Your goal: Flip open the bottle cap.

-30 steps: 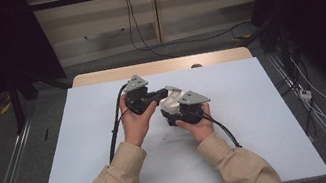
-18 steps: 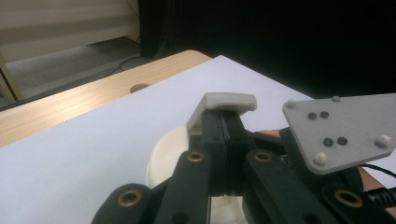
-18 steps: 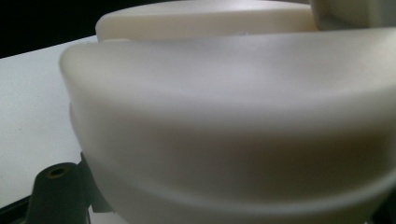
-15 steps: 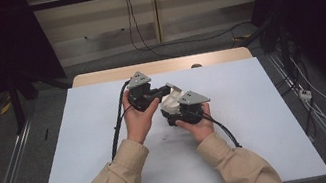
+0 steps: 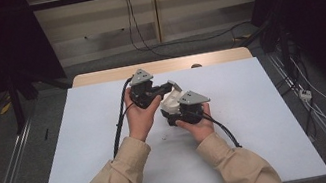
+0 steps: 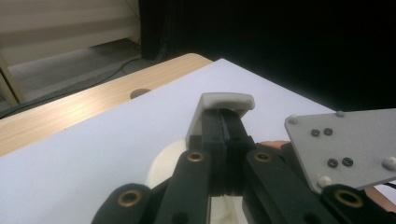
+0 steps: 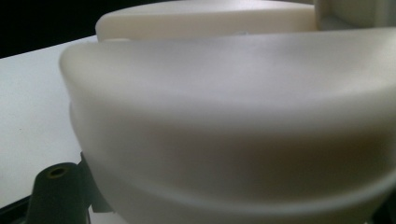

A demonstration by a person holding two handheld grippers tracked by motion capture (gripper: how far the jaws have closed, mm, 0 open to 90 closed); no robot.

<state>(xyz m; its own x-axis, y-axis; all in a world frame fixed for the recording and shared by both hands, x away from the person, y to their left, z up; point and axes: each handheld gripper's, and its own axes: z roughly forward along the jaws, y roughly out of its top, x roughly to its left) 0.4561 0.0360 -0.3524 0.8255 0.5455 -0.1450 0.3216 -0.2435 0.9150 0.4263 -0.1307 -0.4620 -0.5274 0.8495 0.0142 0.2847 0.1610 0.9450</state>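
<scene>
Two tools are held close together over the middle of the white table (image 5: 85, 151), with a cream plastic container (image 5: 170, 103) gripped between them. The container lies just right of the left tool (image 5: 166, 89) and just on the far side of the right tool (image 5: 175, 114), so both hands are about equally near it. In the left gripper view the black jaws are seen pressed together on a thin upright tab or lid flap (image 6: 226, 100) of the container, which stands above the rounded body (image 6: 163, 161). In the right gripper view the curved cream wall (image 7: 233, 116) is seen pressed up against the camera; the right tool is judged to be clamped on the container's body or rim, though the pads themselves are hidden. The flap rises toward the far side, the body sits lower and nearer, so any opening or pulling apart would seemingly turn on the left tool lifting away from the right.
</scene>
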